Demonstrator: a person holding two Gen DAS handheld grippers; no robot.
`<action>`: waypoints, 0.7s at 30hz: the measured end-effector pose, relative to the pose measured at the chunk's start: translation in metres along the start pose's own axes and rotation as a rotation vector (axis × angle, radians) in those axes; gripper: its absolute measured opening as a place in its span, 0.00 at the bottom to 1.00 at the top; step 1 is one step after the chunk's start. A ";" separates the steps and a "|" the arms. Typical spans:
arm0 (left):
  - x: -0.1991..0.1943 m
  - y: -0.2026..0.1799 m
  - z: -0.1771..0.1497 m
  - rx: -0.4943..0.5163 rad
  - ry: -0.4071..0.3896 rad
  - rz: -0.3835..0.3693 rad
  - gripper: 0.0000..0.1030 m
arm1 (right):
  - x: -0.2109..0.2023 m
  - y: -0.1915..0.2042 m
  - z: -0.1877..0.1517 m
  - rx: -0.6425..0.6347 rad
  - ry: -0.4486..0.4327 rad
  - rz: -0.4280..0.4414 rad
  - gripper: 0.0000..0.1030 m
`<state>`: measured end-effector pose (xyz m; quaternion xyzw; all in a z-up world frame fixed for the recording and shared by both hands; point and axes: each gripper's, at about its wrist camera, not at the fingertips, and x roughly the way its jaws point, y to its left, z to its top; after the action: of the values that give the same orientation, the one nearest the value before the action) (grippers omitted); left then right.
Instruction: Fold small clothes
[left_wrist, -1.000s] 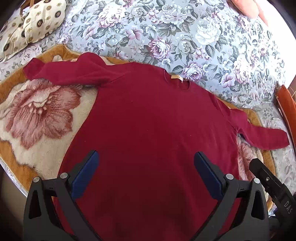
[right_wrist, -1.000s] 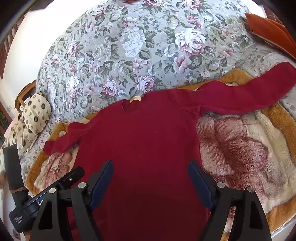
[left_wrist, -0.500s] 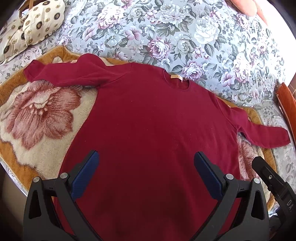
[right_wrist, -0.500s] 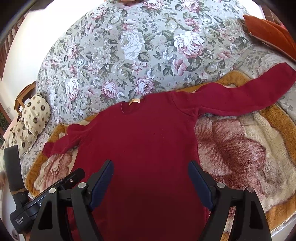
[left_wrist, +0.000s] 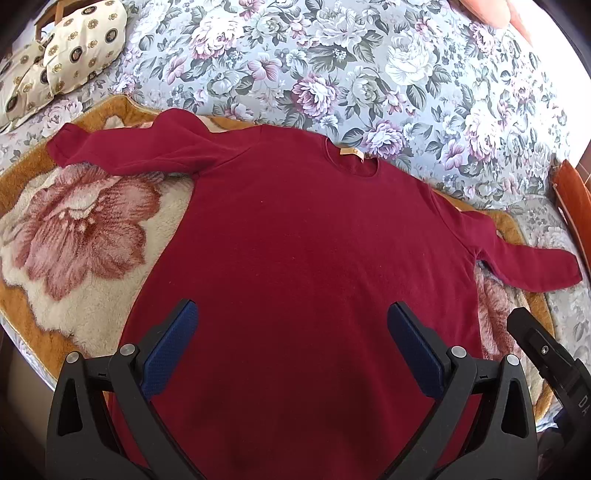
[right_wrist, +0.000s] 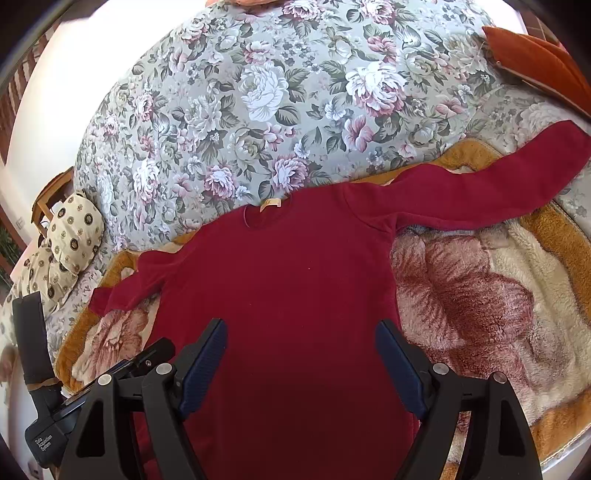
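A dark red long-sleeved sweater lies flat on a fleece blanket, neck away from me, both sleeves spread out to the sides. It also shows in the right wrist view. My left gripper is open and empty, held above the sweater's lower body. My right gripper is open and empty too, above the lower body further right. The other gripper's black body shows at the right edge of the left wrist view, and in the right wrist view at the lower left.
The sweater rests on a cream and orange blanket with a big pink flower, spread on a floral bedspread. A patterned cushion lies far left. An orange cushion lies far right. The bed's edge runs near the lower left.
Both views have shifted only slightly, as if the grippers drifted a little. The sweater has not moved and both grippers stay open.
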<state>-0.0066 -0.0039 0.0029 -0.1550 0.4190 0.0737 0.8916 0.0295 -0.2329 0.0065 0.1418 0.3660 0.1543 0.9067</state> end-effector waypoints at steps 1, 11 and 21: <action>0.000 0.000 -0.001 0.000 -0.003 -0.002 1.00 | 0.000 0.000 0.000 0.000 -0.001 0.001 0.79; 0.001 -0.002 0.000 -0.008 0.009 -0.029 1.00 | 0.002 -0.001 0.000 0.013 0.026 -0.002 0.79; 0.002 -0.005 -0.002 0.001 -0.010 -0.033 1.00 | 0.004 0.001 -0.001 0.032 0.044 0.000 0.79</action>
<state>-0.0051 -0.0094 0.0012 -0.1611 0.4121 0.0594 0.8948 0.0315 -0.2309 0.0041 0.1527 0.3882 0.1515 0.8961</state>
